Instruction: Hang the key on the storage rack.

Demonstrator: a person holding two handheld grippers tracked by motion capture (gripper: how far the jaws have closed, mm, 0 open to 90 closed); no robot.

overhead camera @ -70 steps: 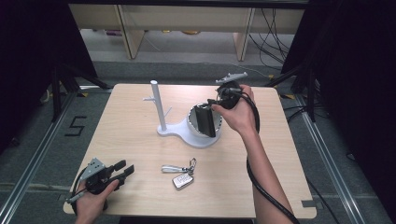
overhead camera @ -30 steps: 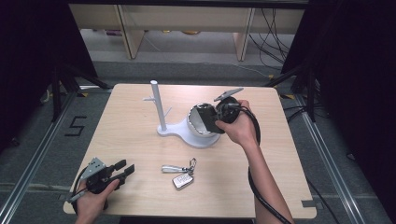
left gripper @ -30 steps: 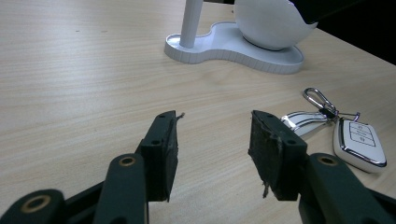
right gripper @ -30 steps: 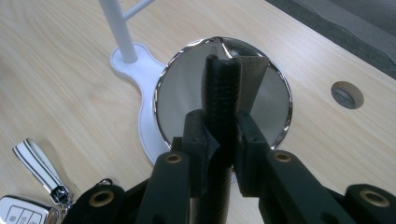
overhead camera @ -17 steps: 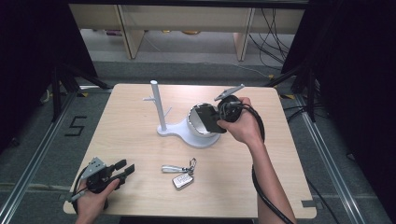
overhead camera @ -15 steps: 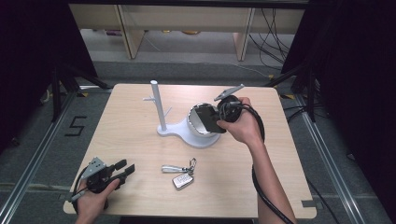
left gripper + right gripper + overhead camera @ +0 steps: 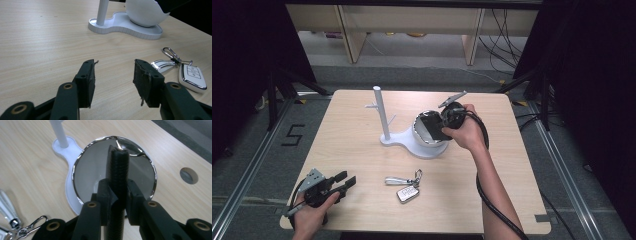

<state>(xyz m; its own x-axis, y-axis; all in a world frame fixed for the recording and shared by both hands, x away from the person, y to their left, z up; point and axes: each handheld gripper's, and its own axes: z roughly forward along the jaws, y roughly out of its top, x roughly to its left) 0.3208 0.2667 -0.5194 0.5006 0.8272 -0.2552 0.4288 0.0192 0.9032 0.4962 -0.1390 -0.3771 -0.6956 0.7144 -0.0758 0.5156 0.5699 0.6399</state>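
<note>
A white stand (image 7: 399, 141) with an upright post (image 7: 381, 112) carries a bowl (image 7: 422, 135), white outside (image 7: 145, 12) and chrome inside (image 7: 85, 170). A black ribbed band (image 7: 117, 165) stands on edge over the bowl's mouth. My right gripper (image 7: 117, 195) has its pads against the band's two sides; its jaws have just been opening, with the band still between them. From above, that gripper (image 7: 444, 121) points left into the bowl. My left gripper (image 7: 113, 75) rests open and empty near the table's front left corner (image 7: 343, 181).
A key fob with a chrome clip and carabiner (image 7: 406, 187) lies on the wooden table in front of the stand, just right of the left jaws (image 7: 192, 76). A round hole (image 7: 189, 175) is cut in the tabletop beyond the bowl. Shelves and cables lie past the far edge.
The right hand has sunk slightly and brought the black band lower into the bowl's mouth. The left hand and the keys have stayed put.
</note>
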